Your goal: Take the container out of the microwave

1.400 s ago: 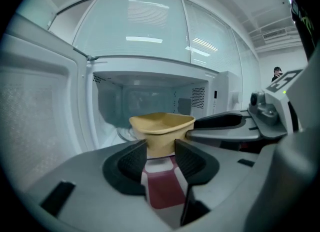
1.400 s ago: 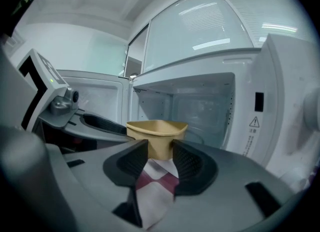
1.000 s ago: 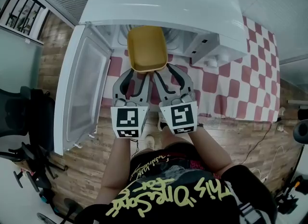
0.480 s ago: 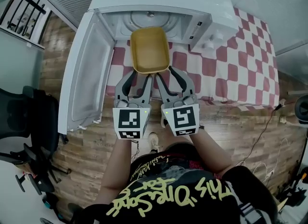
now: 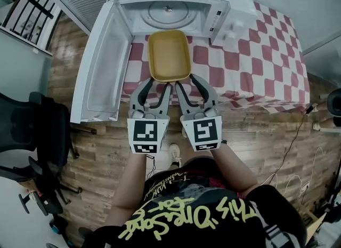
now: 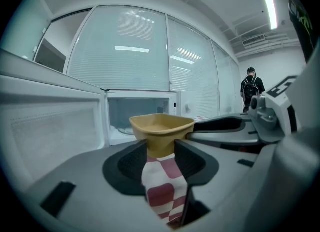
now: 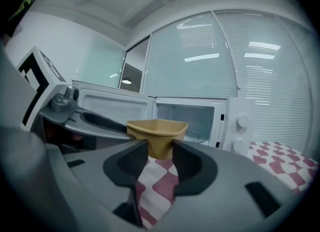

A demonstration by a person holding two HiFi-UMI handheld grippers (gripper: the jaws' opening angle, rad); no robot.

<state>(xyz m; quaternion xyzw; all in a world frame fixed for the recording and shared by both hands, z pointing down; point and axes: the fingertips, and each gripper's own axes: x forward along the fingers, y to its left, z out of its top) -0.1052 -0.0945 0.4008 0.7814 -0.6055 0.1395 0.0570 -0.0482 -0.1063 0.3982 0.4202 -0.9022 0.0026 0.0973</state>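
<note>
A yellow rectangular container (image 5: pixel 169 55) hangs in front of the open white microwave (image 5: pixel 234 7), outside its cavity and over the checkered cloth. My left gripper (image 5: pixel 157 84) is shut on the container's near left corner, and my right gripper (image 5: pixel 186 83) is shut on its near right corner. In the left gripper view the container (image 6: pixel 161 125) sits pinched between the dark pads (image 6: pixel 131 160). The right gripper view shows the container (image 7: pixel 157 128) the same way, wedged between that gripper's pads (image 7: pixel 186 162). The container looks empty. The microwave's glass turntable (image 5: pixel 166 12) is bare.
The microwave door (image 5: pixel 101 71) stands swung open to the left. A red-and-white checkered cloth (image 5: pixel 250 65) covers the table beside and below the microwave. A black office chair (image 5: pixel 26 129) stands on the wooden floor at left. A person (image 6: pixel 251 89) stands far off.
Both grippers have drawn the yellow container back out of the microwave cavity toward me. The turntable, hidden before, now shows.
</note>
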